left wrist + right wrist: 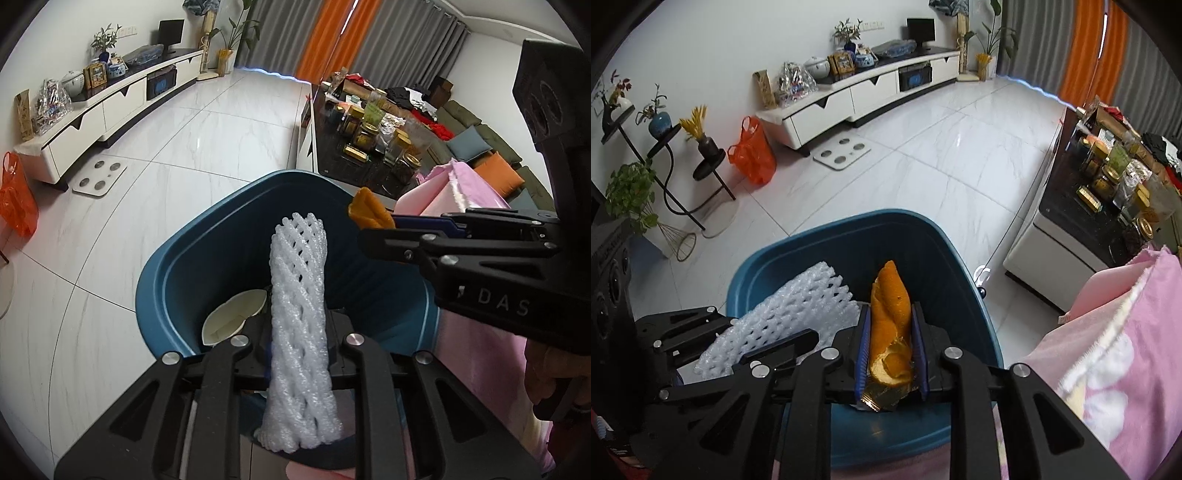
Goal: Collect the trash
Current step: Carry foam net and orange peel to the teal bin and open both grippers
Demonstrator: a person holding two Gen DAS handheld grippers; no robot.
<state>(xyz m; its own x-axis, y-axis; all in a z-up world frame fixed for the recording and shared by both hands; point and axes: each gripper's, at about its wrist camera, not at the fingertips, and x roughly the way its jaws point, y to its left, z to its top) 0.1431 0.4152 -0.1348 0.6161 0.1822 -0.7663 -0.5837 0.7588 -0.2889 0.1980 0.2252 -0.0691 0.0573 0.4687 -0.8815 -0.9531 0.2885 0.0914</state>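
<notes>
White foam fruit netting (299,317) is pinched in the left gripper (297,343), and the right gripper (891,343) is clamped on an orange peel (890,317) with a bit of gold foil wrapper (882,397). Both hang right over the blue trash bin (960,295), presumably so they drop straight in. A crushed paper cup (232,314) already lies inside, ahead-left of the left gripper

a white foam mesh fruit sleeve (298,325) and a curled orange peel (891,325) stand upright, held above an open blue plastic bin (798,258).
</notes>
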